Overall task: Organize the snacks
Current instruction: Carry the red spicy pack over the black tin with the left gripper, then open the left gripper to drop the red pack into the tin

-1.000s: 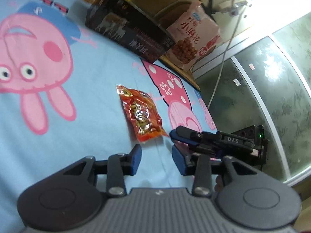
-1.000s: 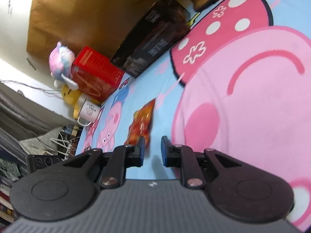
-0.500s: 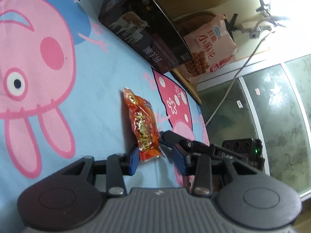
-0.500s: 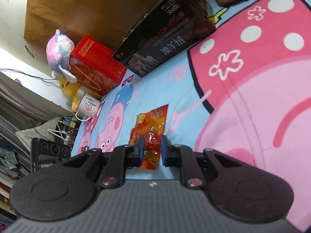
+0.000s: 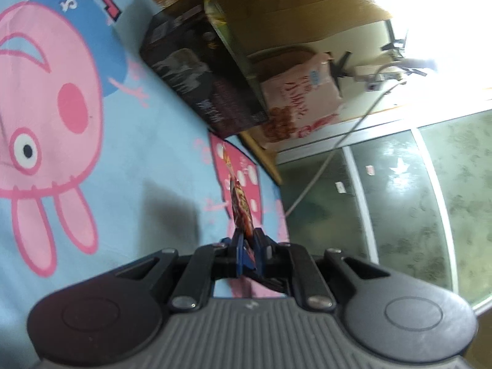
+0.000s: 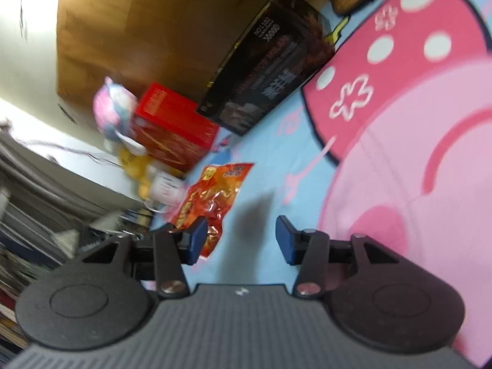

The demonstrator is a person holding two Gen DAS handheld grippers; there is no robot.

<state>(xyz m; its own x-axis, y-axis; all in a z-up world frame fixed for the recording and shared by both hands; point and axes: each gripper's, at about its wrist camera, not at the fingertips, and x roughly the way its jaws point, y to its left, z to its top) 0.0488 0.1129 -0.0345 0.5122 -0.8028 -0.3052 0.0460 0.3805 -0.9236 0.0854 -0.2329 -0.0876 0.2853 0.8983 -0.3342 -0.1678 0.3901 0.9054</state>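
In the left wrist view the left hand-held gripper (image 5: pixel 249 247) is clenched on the red snack bag (image 5: pixel 241 212): its blue pads have just closed, and the bag is now pinched between them by its lower edge. The bag stands on edge and sticks forward from the jaws, in the middle of the frame, above the blue sheet (image 5: pixel 147 160) with its pink cartoon pig print. On the sheet, left of the bag, lies a dark shadow. In the upper middle of this frame a black box (image 5: pixel 203 83) stands on the sheet, and to the right of it a pale pink bag (image 5: pixel 303 101) leans against a wooden wall; whether the box and this bag touch, I cannot tell. In the right wrist view the right hand-held gripper (image 6: pixel 241 238) is released: its jaws have just been opening and stand apart, with only the sheet between them. The same red snack bag (image 6: pixel 212 196) shows here flat-faced, at the left pad, in the lower middle of the frame; the picture is blurred, so I cannot tell if the pad touches it. Further up the black box appears again, and left of it a red box (image 6: pixel 172 126) with a plush toy (image 6: pixel 113 110) just beside it.
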